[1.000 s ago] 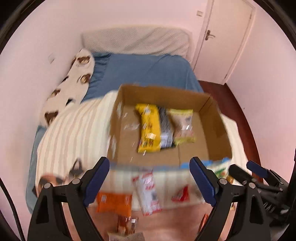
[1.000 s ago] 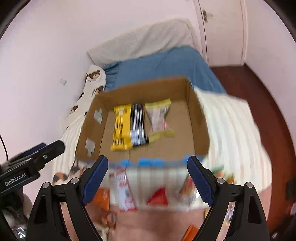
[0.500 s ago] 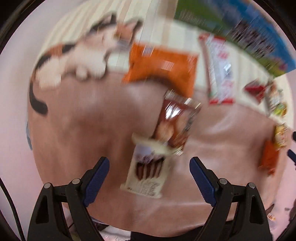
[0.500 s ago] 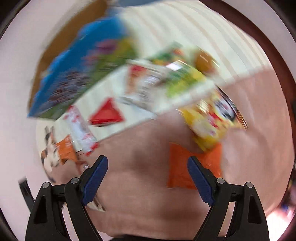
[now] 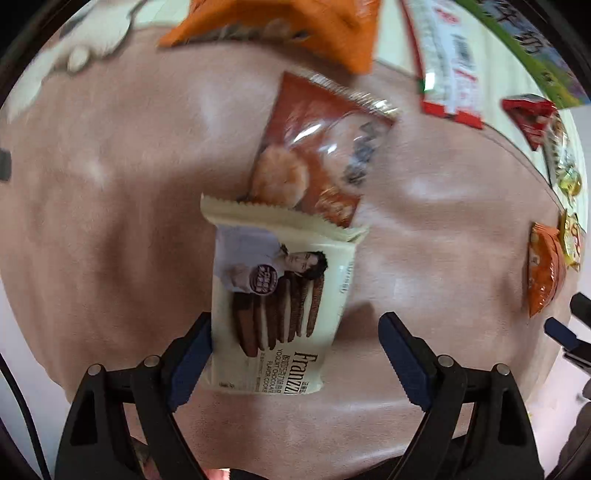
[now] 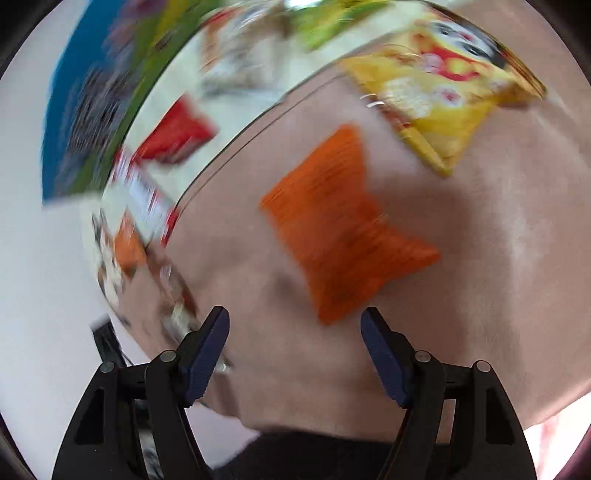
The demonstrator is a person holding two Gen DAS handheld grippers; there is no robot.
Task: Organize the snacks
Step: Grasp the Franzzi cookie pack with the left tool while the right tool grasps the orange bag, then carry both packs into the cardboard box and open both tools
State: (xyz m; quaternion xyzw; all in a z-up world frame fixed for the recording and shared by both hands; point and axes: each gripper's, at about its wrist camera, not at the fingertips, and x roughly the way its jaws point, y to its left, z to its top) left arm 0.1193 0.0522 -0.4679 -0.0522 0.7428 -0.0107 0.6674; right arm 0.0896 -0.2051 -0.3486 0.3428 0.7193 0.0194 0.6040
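A cream packet of chocolate cookies (image 5: 273, 306) lies flat on the pinkish-brown blanket (image 5: 110, 229) of the bed, its upper sealed edge overlapping the lower end of a brown cracker packet (image 5: 314, 155). The left hand-held gripper (image 5: 295, 354) points down over the cream packet with its jaws wide apart; the left pad is at the packet's left edge, though whether it touches cannot be told, and the right pad stands clear of the packet on bare blanket. Nothing is gripped.

Toward the far edge of the blanket lie an orange packet (image 5: 288, 26) and a red-and-white packet (image 5: 450, 70), with a small red packet (image 5: 532, 118) farther right.

In the blurred right view, an orange packet (image 6: 343, 229) lies on the blanket just ahead of the right hand-held gripper (image 6: 295, 347), whose jaws have just been closing yet are apart with nothing between them. A yellow packet (image 6: 443, 99) lies beyond it, and a red packet (image 6: 177, 133) sits on the striped cover (image 6: 236, 99) near the printed box (image 6: 92, 110).
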